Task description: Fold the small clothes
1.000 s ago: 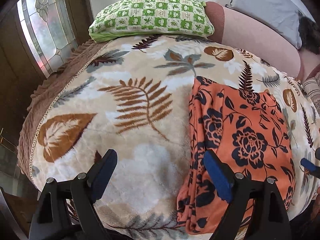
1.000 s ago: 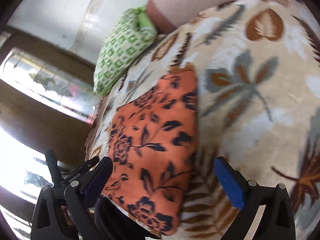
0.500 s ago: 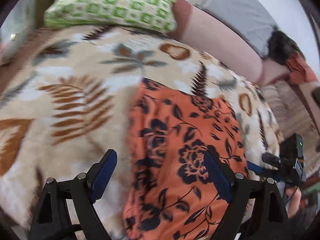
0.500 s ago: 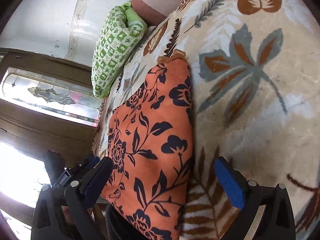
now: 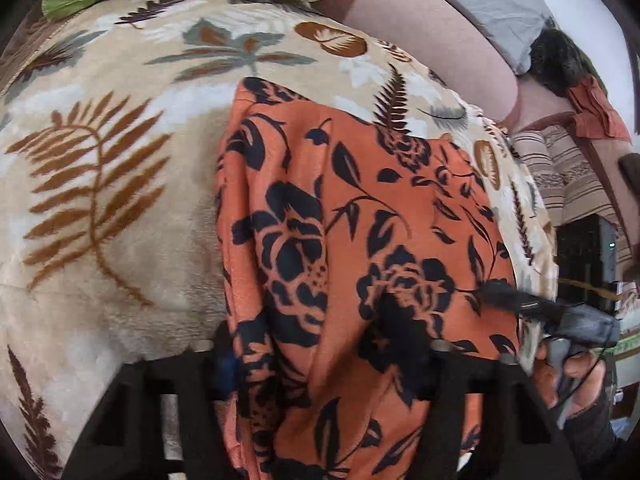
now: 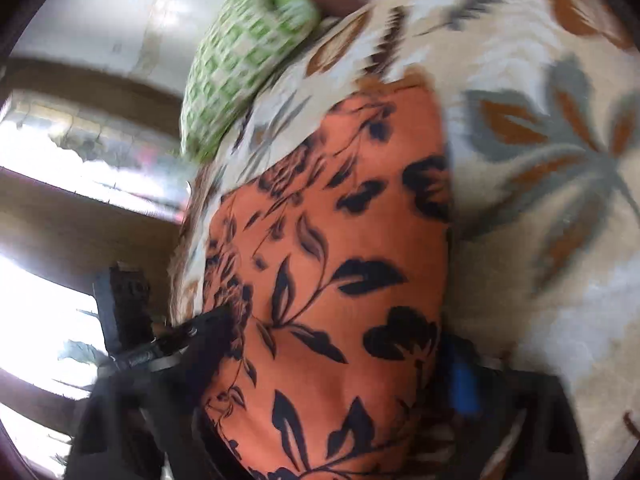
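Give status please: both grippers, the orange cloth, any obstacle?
Left gripper and right gripper closing, orange floral cloth between jaws. Cloth lies on leaf-print blanket. Nothing in the way.

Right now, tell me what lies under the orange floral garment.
The orange floral garment lies on the leaf-print blanket, which shows all around it. Whatever sits directly beneath the cloth is covered.
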`<state>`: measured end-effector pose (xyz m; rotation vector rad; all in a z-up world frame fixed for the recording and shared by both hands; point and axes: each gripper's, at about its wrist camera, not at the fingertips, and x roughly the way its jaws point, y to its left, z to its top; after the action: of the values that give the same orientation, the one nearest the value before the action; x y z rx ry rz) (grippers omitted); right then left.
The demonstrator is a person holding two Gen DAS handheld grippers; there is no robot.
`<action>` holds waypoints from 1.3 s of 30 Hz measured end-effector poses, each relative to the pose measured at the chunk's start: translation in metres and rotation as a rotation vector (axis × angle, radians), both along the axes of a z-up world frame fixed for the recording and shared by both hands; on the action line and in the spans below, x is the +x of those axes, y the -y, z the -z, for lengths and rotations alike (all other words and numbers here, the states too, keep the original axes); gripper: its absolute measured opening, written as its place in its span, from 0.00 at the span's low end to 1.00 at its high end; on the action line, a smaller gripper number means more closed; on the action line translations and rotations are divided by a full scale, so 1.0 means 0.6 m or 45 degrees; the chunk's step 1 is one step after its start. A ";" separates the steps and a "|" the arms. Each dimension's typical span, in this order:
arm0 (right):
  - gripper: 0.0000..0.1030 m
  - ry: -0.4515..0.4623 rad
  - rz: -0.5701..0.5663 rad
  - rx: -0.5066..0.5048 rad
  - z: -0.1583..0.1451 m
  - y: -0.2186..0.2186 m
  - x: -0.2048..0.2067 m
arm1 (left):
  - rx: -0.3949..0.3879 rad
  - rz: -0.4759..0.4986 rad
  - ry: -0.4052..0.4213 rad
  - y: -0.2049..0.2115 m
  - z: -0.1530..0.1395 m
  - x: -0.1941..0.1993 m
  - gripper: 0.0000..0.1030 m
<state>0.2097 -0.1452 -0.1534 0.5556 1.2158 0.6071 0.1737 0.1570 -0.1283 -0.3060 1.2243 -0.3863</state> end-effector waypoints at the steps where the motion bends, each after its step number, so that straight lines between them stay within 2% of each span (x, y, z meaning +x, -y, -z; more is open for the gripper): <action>1: 0.54 0.012 -0.023 -0.046 0.000 -0.006 0.000 | -0.001 0.013 0.007 0.001 -0.002 -0.001 0.43; 3: 0.42 0.039 -0.029 -0.052 -0.010 -0.001 0.000 | -0.006 0.002 0.032 0.000 -0.013 -0.006 0.36; 5: 0.35 0.093 -0.046 -0.058 -0.035 0.002 -0.003 | 0.006 -0.003 0.077 0.005 -0.036 -0.013 0.32; 8: 0.34 0.222 -0.096 -0.106 -0.094 0.002 -0.008 | 0.014 0.041 0.215 0.040 -0.100 -0.024 0.32; 12: 0.33 0.357 -0.057 -0.096 -0.177 0.055 0.006 | -0.025 0.063 0.388 0.091 -0.188 -0.004 0.32; 16: 0.33 0.443 -0.009 -0.087 -0.242 0.135 0.035 | -0.084 0.083 0.461 0.155 -0.228 0.041 0.32; 20: 0.33 0.418 0.022 -0.093 -0.239 0.214 0.068 | -0.116 0.094 0.429 0.209 -0.209 0.074 0.32; 23: 0.33 0.345 0.044 -0.092 -0.188 0.259 0.084 | -0.112 0.100 0.351 0.245 -0.154 0.099 0.34; 25: 0.35 0.230 0.047 -0.079 -0.126 0.286 0.095 | -0.069 0.109 0.248 0.264 -0.098 0.117 0.38; 26: 0.38 0.178 0.062 -0.099 -0.098 0.293 0.103 | -0.025 0.115 0.197 0.273 -0.066 0.120 0.42; 27: 0.53 0.133 0.096 -0.162 -0.070 0.299 0.105 | 0.028 0.113 0.157 0.275 -0.040 0.123 0.42; 28: 0.60 0.093 0.131 -0.272 -0.041 0.304 0.105 | 0.109 0.091 0.115 0.272 -0.013 0.122 0.42; 29: 0.61 0.057 0.163 -0.380 -0.020 0.307 0.103 | 0.103 0.084 0.109 0.264 -0.004 0.117 0.47; 30: 0.64 0.065 0.194 -0.402 -0.016 0.314 0.097 | 0.071 0.061 0.127 0.246 -0.008 0.106 0.53; 31: 0.64 0.109 0.228 -0.360 -0.027 0.319 0.086 | 0.084 0.051 0.146 0.238 -0.017 0.099 0.56; 34: 0.64 0.313 0.286 -0.402 -0.099 0.309 0.056 | 0.151 0.077 0.284 0.228 -0.065 0.077 0.56; 35: 0.66 0.357 0.286 -0.359 -0.119 0.300 0.053 | 0.159 0.097 0.326 0.228 -0.080 0.073 0.57; 36: 0.71 0.393 0.272 -0.264 -0.140 0.291 0.048 | 0.163 0.114 0.347 0.232 -0.085 0.071 0.62; 39: 0.82 0.341 0.214 -0.048 -0.140 0.262 0.048 | 0.199 0.159 0.369 0.248 -0.080 0.062 0.66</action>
<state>0.2388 -0.3022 -0.0692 0.5210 0.9167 0.4973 0.2109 0.0085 -0.0804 -0.0363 0.9838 -0.4239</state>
